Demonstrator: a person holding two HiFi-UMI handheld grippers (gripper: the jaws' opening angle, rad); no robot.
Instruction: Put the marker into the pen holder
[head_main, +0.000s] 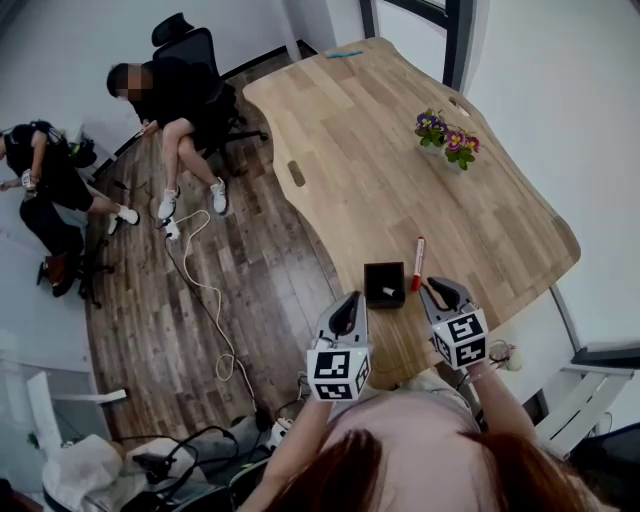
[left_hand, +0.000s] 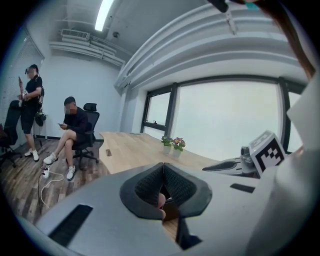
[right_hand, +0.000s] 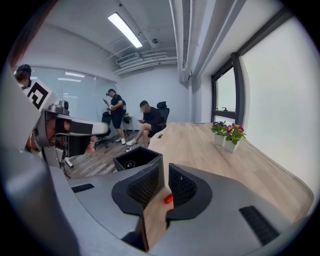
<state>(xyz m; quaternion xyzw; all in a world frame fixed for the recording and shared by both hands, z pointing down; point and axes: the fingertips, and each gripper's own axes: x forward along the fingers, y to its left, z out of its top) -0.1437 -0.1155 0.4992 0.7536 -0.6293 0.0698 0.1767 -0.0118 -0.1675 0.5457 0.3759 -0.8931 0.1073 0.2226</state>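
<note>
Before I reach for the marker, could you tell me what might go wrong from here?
The red-and-white marker lies beside the black square pen holder; the right gripper could knock the holder while grasping.
The holder stands near the edge of the wooden table, so a nudge might push it off.
The gripper's fingers look barely apart; widen them first.
</note>
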